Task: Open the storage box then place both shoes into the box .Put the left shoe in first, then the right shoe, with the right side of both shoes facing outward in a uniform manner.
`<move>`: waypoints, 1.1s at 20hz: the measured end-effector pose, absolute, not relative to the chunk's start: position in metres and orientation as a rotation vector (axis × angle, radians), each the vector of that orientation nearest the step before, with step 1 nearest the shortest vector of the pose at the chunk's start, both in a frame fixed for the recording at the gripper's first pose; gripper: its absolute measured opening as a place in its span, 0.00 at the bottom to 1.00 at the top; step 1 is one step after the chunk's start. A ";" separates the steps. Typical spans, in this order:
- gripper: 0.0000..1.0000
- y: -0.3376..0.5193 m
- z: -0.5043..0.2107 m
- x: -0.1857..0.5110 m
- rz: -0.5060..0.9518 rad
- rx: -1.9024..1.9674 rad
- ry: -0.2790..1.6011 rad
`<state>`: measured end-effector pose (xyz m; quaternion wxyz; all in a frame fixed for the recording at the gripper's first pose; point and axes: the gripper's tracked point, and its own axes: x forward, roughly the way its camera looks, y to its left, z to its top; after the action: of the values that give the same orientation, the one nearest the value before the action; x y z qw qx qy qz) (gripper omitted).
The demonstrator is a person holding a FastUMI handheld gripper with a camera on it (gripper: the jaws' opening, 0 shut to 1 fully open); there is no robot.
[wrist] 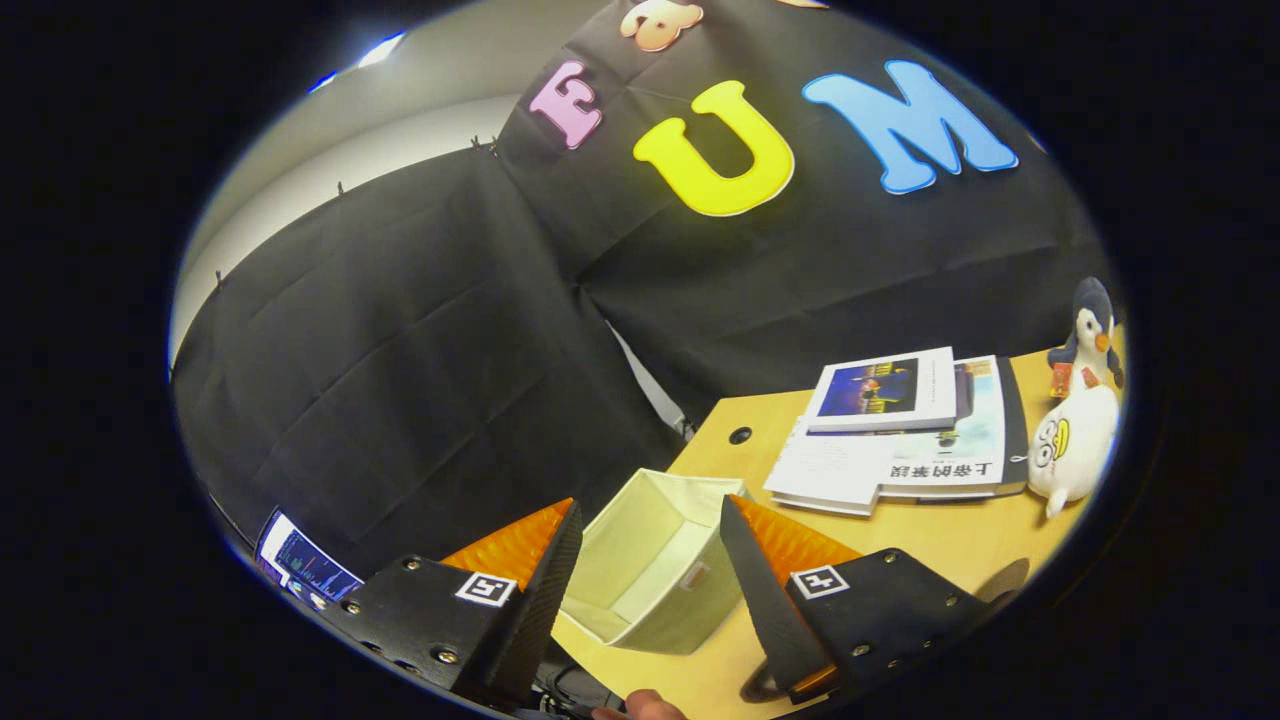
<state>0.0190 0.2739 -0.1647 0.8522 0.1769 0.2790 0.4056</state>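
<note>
In the gripper view, the gripper (650, 545) hangs above the near corner of the bench (930, 545), tilted, with its jaws spread wide and nothing between them. The storage box (655, 570), a pale fabric one, stands on the bench just ahead of the fingers, seen through the gap between them. Its top is open and its inside looks empty. No shoe is inside the box, so by judgement both placements are not yet done.

Beyond the right finger lies a stack of books (900, 430), and next to it stands a penguin plush toy (1085, 400). A small part of a hand (640, 708) shows below the fingers.

The risks are as follows. The box sits very near the edge of the bench, and its walls look soft; if a shoe pushes against one wall, the box may slide, fold, or fall off. The order and the facing are also easy to confuse, so the left shoe must go first. A wide swing may touch the books.
</note>
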 end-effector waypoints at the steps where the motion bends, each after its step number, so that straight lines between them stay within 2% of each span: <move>1: 0.85 0.262 -0.172 0.022 0.823 0.356 0.586; 10: 0.85 0.198 -0.261 0.006 0.611 0.250 0.741; 22: 0.85 0.184 -0.384 -0.036 0.555 0.110 1.040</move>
<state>-0.0364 0.1843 -0.3838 0.8298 0.0520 0.4902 0.2614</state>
